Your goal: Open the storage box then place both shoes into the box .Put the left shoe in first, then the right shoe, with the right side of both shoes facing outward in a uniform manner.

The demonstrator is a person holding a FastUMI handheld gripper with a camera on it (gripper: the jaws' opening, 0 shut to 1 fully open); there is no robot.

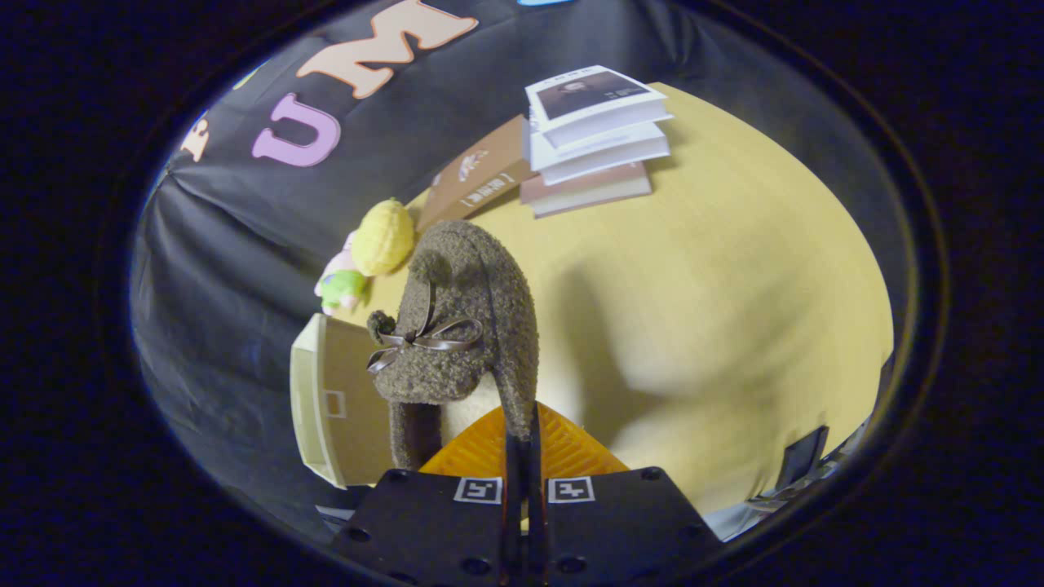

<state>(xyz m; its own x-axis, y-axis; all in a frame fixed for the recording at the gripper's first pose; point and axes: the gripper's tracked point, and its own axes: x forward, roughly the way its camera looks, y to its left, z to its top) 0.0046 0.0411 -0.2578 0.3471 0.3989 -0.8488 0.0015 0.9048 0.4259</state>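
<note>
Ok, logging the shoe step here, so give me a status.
Fingers shut on fuzzy brown shoe's collar, shoe lifted. Beige storage box just beyond, left of shoe. Book stack well clear.

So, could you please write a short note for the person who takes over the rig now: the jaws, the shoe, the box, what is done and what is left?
Gripper: jaws shut on the edge of the fuzzy brown shoe, which is lifted above the wooden table.
Storage box: cream, just beside the shoe, near the table edge. I cannot tell if its door is fully open.
Done: one shoe is picked up. I cannot say if it is the left or the right one.
Left: put this shoe into the box, then deal with the other shoe, right sides facing outward.
Also on the table: a stack of books and a yellow toy.
</note>
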